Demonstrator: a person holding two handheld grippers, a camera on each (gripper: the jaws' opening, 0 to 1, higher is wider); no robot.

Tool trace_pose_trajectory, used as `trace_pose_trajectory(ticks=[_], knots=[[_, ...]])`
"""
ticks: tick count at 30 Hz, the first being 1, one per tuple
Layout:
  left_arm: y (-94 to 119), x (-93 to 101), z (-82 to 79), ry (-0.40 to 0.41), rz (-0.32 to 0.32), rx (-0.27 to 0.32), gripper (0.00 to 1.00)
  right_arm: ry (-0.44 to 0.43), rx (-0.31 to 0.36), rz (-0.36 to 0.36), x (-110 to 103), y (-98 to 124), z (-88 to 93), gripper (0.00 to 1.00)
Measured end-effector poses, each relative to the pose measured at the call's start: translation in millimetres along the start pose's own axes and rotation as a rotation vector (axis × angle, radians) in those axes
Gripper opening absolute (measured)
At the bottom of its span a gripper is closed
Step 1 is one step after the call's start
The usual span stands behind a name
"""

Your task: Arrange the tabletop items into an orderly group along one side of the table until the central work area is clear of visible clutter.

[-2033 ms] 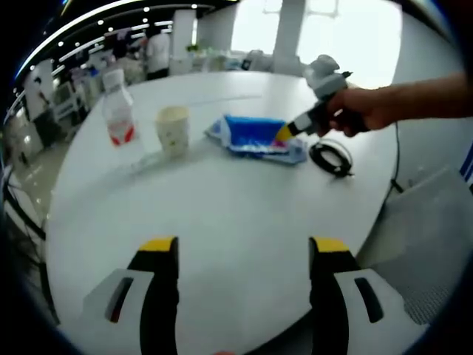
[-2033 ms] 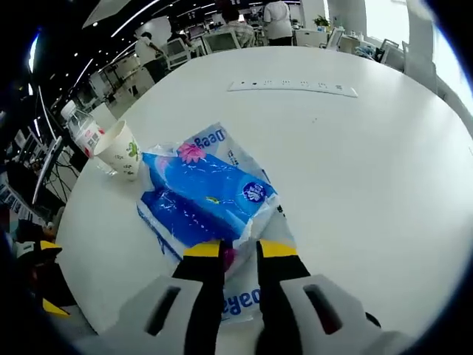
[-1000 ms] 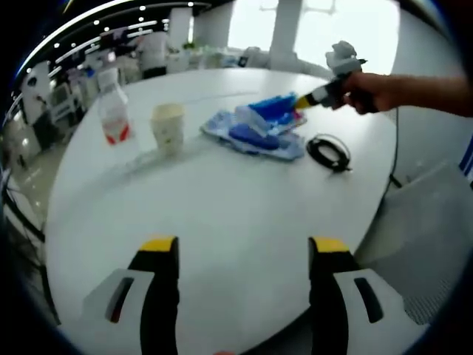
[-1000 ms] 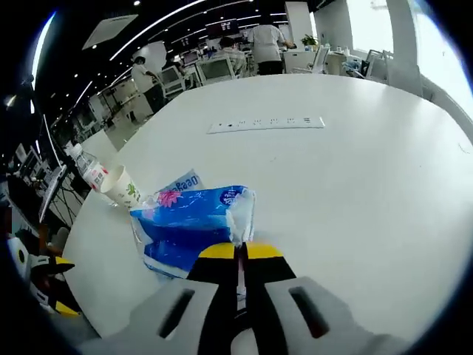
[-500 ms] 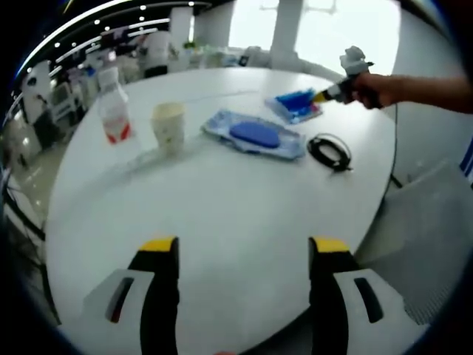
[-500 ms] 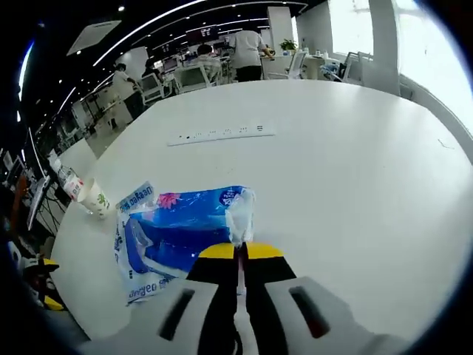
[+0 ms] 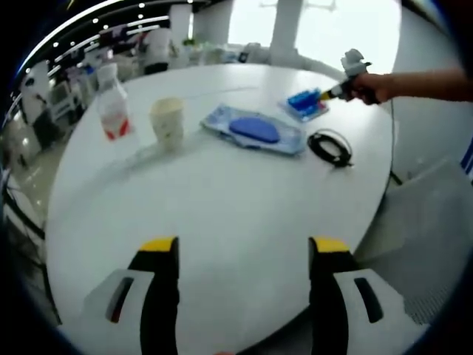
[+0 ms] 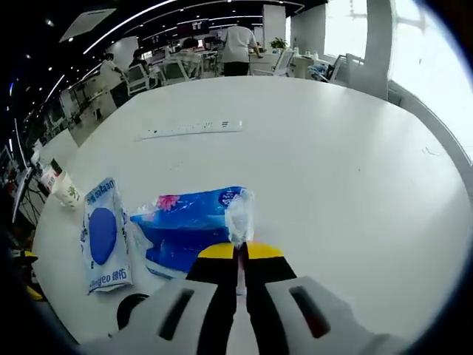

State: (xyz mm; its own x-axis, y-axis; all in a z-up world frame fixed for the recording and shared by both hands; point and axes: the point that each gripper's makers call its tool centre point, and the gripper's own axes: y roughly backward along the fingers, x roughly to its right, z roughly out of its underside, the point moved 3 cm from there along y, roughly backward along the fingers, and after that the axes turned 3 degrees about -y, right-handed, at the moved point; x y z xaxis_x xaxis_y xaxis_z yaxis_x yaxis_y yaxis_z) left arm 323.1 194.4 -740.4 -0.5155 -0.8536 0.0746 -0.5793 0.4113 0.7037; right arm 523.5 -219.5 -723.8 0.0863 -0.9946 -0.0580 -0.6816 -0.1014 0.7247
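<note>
My right gripper is shut on the clear plastic end of a blue tissue pack, which rests on the white round table. In the left gripper view that pack sits near the table's far right edge, with the right gripper on it and a person's arm behind. A flat blue wipes pack lies mid-table, also seen as the flat pack to the left. My left gripper hangs open over the near table edge, holding nothing.
A paper cup and a plastic bottle stand at the far left. A black cable coil lies near the right edge. A white power strip lies across the table. Desks and people fill the office beyond.
My right gripper has lifted the tissue pack off the flat wipes pack and carried it toward the table's far right edge. The left gripper has stayed put and open.
</note>
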Motion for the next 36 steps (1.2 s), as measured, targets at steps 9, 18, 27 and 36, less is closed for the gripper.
trace_pose_trajectory(ticks=[9, 18, 27, 36], knots=[[0, -2.0, 3.7, 0.0, -0.009, -0.015, 0.68, -0.033, -0.015, -0.006, 3, -21, -8.1, 0.01], [-2, -1.2, 10.7, -0.016, -0.004, -0.045, 0.68, -0.032, -0.061, -0.027, 11, -57, -9.2, 0.02], [-2, -4.8, 14.9, -0.012, -0.016, -0.06, 0.68, -0.032, -0.056, -0.027, -18, -11, 6.3, 0.02], [-2, -6.4, 16.4, -0.008, -0.023, -0.067, 0.68, -0.045, -0.042, -0.028, -24, 13, 6.6, 0.07]])
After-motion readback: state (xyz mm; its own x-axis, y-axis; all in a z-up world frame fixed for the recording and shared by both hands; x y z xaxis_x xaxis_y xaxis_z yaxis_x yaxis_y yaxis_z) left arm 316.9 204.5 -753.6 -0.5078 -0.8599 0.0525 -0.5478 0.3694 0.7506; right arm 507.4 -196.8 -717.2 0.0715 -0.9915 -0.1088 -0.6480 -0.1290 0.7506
